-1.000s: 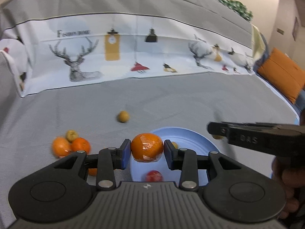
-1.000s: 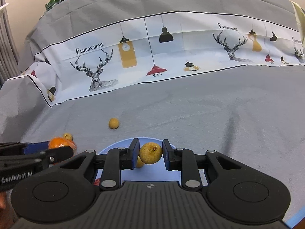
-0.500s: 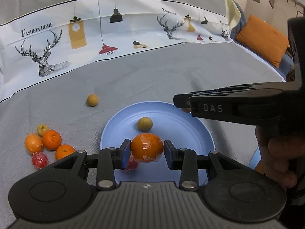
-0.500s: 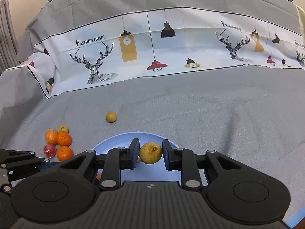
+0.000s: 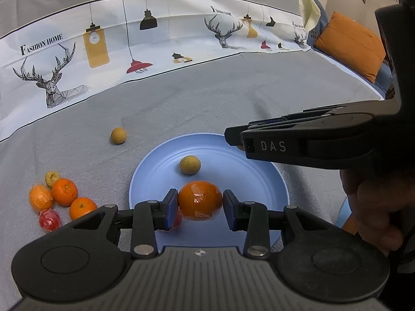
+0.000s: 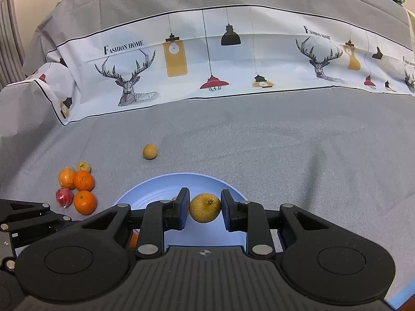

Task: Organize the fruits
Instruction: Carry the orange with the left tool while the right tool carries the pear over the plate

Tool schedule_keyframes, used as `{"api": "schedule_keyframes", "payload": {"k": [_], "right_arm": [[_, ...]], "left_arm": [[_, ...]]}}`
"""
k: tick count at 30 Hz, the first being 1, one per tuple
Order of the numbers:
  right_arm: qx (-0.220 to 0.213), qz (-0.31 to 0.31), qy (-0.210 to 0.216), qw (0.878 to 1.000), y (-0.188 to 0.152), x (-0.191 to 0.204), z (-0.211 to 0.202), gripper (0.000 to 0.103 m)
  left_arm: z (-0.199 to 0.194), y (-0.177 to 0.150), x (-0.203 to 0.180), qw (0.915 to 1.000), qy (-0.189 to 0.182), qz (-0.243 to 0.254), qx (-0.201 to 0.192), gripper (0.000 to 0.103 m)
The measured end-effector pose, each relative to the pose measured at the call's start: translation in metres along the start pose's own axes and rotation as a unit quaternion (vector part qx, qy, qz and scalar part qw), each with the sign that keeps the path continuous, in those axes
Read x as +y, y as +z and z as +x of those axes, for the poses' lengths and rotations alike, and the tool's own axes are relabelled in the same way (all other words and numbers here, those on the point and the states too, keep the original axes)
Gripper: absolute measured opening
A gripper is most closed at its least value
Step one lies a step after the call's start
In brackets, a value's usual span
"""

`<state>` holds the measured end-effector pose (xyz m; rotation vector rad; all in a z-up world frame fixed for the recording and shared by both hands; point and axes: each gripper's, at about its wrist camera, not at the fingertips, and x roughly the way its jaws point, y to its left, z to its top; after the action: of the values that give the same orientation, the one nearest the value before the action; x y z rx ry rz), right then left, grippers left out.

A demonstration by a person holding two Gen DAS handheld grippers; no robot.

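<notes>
- While over the blue plate (image 5: 269, 181), left gripper (image 5: 200, 205) clamps a plastic-wrapped orange (image 5: 200, 202) between its blue pads
- Right gripper (image 6: 205, 208) clenched on a yellow-brown fruit (image 6: 205, 208), above the plate's far half
- One small yellowish fruit (image 5: 190, 164) lies on the plate; a red fruit (image 5: 177, 220) mostly hidden behind the left finger
- Loose pile on grey cloth (image 6: 285, 142) left of plate: three oranges (image 6: 83, 180), a red wrapped fruit (image 6: 64, 197), a small yellow fruit (image 6: 83, 167)
- Lone tan fruit (image 6: 150, 151) sits apart, beyond the plate
</notes>
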<state>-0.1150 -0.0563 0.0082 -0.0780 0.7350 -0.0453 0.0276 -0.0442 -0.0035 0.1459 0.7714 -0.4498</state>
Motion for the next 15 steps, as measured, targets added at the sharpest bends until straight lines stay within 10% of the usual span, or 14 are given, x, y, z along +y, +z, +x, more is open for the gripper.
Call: {"api": "schedule_keyframes", "payload": {"k": [15], "right_arm": [[0.006, -0.003, 0.001, 1.0, -0.0008, 0.0019, 0.003, 0.027]], "left_arm": [[0.0002, -0.0006, -0.0028, 1.0, 0.0, 0.005, 0.001, 0.041]]}}
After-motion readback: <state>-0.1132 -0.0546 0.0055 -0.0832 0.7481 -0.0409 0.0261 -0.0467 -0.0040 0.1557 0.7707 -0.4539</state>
